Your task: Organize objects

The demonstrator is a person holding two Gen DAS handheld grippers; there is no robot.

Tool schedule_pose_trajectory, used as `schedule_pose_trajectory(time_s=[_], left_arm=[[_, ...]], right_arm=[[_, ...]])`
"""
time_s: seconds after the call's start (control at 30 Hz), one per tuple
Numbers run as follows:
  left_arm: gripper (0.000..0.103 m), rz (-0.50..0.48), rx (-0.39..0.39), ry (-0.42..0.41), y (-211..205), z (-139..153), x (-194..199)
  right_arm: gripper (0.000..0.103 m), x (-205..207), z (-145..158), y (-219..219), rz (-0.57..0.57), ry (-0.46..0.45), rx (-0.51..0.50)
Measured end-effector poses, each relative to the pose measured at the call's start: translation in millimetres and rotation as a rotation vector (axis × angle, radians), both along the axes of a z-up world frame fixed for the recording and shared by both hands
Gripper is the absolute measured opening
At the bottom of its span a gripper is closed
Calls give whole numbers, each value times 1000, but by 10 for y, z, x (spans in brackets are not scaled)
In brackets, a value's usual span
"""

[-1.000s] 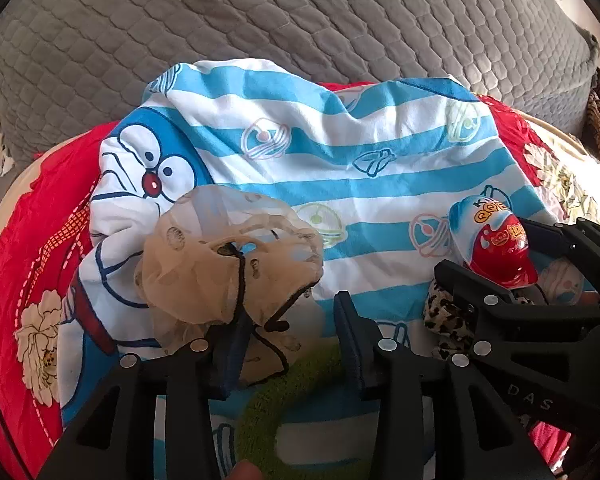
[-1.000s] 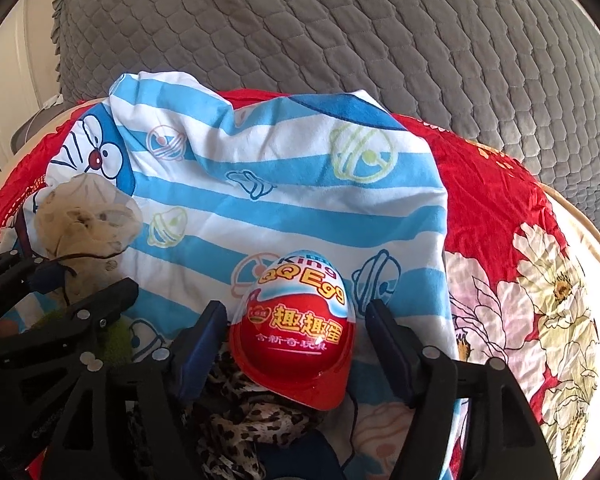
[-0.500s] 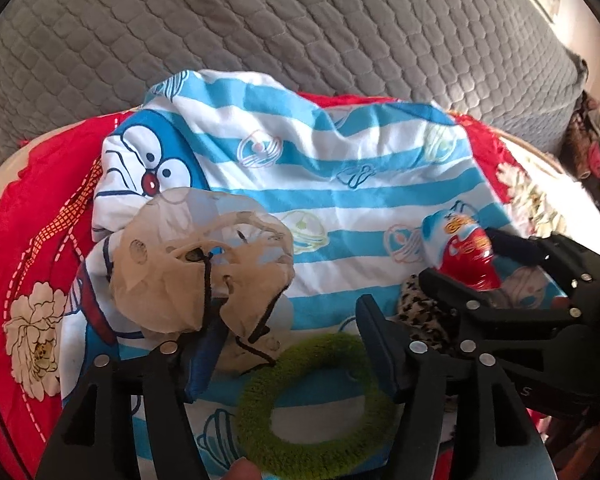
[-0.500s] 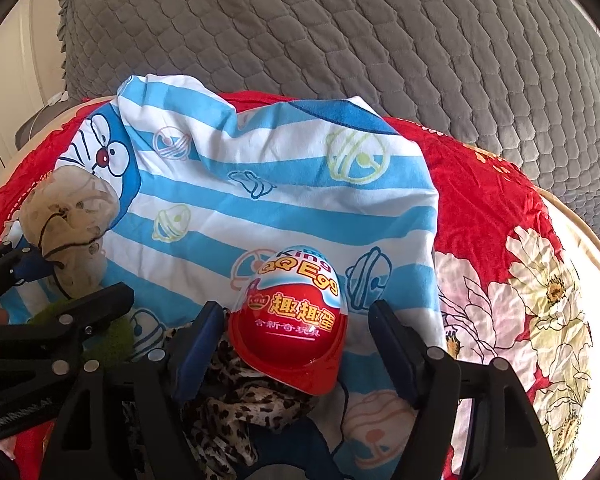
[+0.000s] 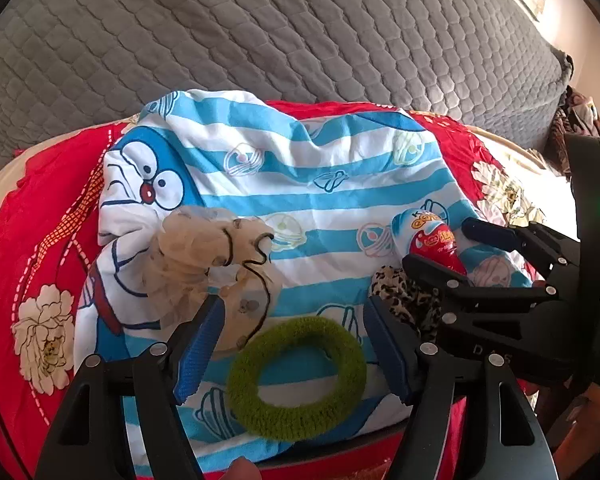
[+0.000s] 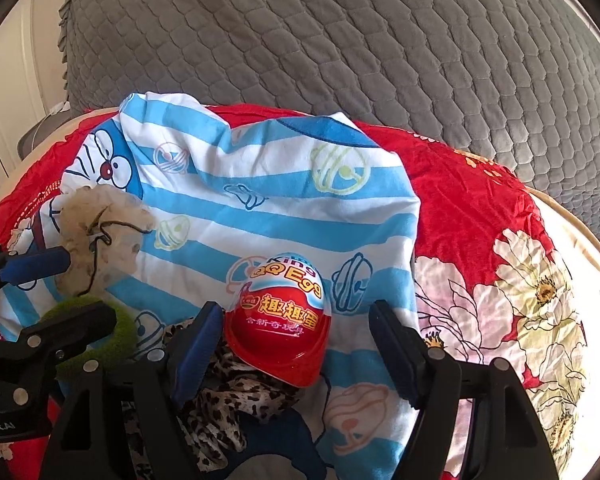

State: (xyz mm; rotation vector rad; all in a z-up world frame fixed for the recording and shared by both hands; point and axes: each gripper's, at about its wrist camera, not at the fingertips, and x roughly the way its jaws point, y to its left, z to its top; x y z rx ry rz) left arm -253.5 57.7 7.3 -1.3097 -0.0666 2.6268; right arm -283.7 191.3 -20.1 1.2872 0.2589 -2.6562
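Left gripper (image 5: 294, 344): jaws opening, pads apart, nothing pressed between them. The fuzzy green ring-shaped hair tie (image 5: 296, 376) lies flat on the blue-and-white striped cartoon-print cloth (image 5: 300, 208) in the gap between the fingers, at 6 o'clock in the left wrist view, touching neither pad as far as can be seen. The crumpled beige sheer scrunchie with black edging (image 5: 204, 256) rests at 10 o'clock from the ring, just beside the left finger's blue pad (image 5: 200, 344); contact cannot be confirmed.

Right gripper (image 6: 296, 344): fingers apart, gripping nothing. The red-and-blue plastic toy egg (image 6: 282, 316) stands upright between them, close to the left pad, clear of the right. The leopard-print fabric scrunchie (image 6: 228, 404) lies at 7 o'clock from the egg, touching its base.

The striped cloth covers a red floral bedspread (image 6: 480, 216); a grey quilted cover (image 6: 340, 40) fills 12 o'clock.
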Motion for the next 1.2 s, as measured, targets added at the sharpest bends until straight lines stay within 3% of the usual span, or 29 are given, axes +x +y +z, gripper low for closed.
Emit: schedule_pose_trajectory(time_s=[0.2,0.33,0.63,0.97,1.2], left_arm=[[74,15,3,-3,-45,32,80],[77,37,-15,-2,-55,79,156],[78,57,-21,-4,-96,178,328],[78,96,-20,-2,-153,198,528],[78,108,21,13,-156,298,705]], right_arm=[[75,59,63,15,-2,13,-8],[82,151,114,45,-11,18,-5],[86,389,221,50,3,47,-27],[88,539,216,40,30,6,-58],[88,688,359,62,40,-22,-42]])
